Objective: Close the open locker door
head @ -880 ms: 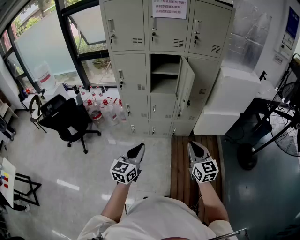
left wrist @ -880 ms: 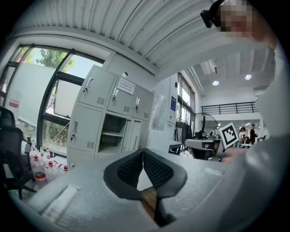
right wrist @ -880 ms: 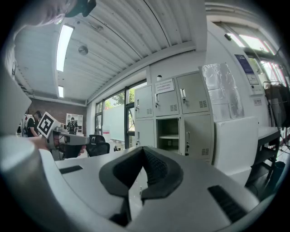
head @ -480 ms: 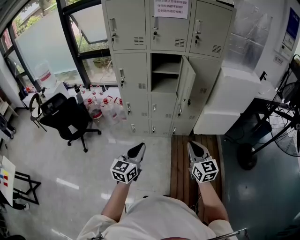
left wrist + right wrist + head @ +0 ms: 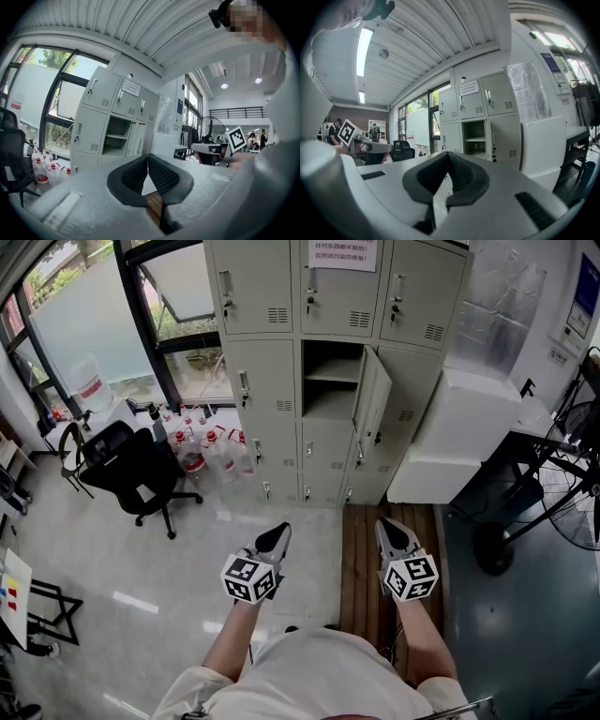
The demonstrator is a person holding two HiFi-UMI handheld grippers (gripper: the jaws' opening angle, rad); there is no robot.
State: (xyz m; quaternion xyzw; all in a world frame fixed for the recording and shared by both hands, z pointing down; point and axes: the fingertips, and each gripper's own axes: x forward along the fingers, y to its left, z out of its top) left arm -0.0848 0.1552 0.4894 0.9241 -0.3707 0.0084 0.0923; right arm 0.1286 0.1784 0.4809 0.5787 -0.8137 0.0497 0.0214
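**Office corner with a grey locker bank, one door standing open**

Pale tiled floor gives way to a strip of wooden boards (image 5: 361,563) that runs up to the foot of the locker bank (image 5: 262,381), which stands against the far wall beside a tall window. The open locker door (image 5: 371,401) belongs to the middle column of the bank, in the second row of those in view. It is hinged on its right side and swung out towards the person, exposing a compartment (image 5: 328,381) with one shelf. Left of the bank are a black office chair (image 5: 131,474) and a cluster of bottles (image 5: 202,451); right of it, a large white box (image 5: 459,437).

Both tools are held low and well short of the bank. The left gripper (image 5: 274,538) has its jaws pressed together at the tips with nothing between them. The right gripper (image 5: 392,534) is likewise closed and empty, and lies nearer the line of the open door.

Handling, as a judgement: the door looks like thin painted sheet steel, so light, stiff and free on its hinges, with a smooth face that gives the pads little grip. Pinching is probably unnecessary. A push with closed jaws on the outer face near the free edge, far from the hinges, should swing it shut. Too sharp a push may make it rebound off the frame.
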